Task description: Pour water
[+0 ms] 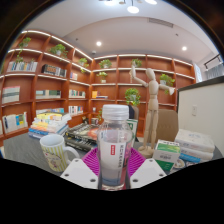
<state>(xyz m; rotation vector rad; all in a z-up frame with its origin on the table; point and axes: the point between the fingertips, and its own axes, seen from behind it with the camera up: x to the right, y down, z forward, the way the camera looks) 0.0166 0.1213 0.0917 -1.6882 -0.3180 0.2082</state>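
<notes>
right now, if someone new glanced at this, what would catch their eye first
The clear water bottle with its red and white label stands out first, held upright between the gripper fingers, which press on it from both sides. Just left of it sits a pale cup on the table. Beyond the bottle to the right stands a wooden mannequin figure, with bookshelves behind.

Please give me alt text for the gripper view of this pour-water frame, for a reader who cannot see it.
A clear water bottle with a red-and-white label stands upright between the gripper jaws, which appear closed on its sides. A pale cup sits on the table beside it, with a wooden mannequin and bookshelves behind.
</notes>
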